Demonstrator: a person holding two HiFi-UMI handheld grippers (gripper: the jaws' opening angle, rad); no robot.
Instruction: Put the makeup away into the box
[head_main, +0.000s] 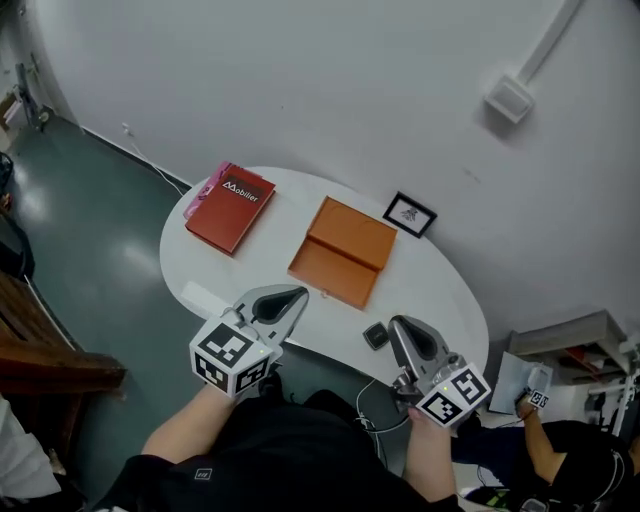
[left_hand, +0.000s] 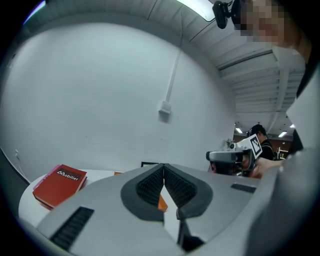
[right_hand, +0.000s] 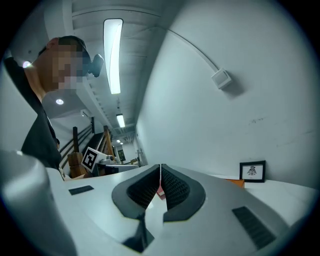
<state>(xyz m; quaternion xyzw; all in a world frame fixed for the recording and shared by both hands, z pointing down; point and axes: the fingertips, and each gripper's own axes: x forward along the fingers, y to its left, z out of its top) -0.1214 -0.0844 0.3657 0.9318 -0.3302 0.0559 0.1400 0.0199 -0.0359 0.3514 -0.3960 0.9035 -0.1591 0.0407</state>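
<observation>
Table (head_main: 200, 265): white oval
Box (head_main: 343, 250): orange, flat, mid-table, lid looks down
Left gripper (head_main: 296, 296): my jaws together, empty
Right gripper (head_main: 398, 326): jaws together, empty
Makeup (head_main: 375, 335): small dark square, probably a compact, at the near edge just beside that gripper; my closed jaws could nudge it off

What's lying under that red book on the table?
A pink thing peeks out along the left edge of the red book. The red book covers the rest, so whether it is a folder or another book can't be told.
</observation>
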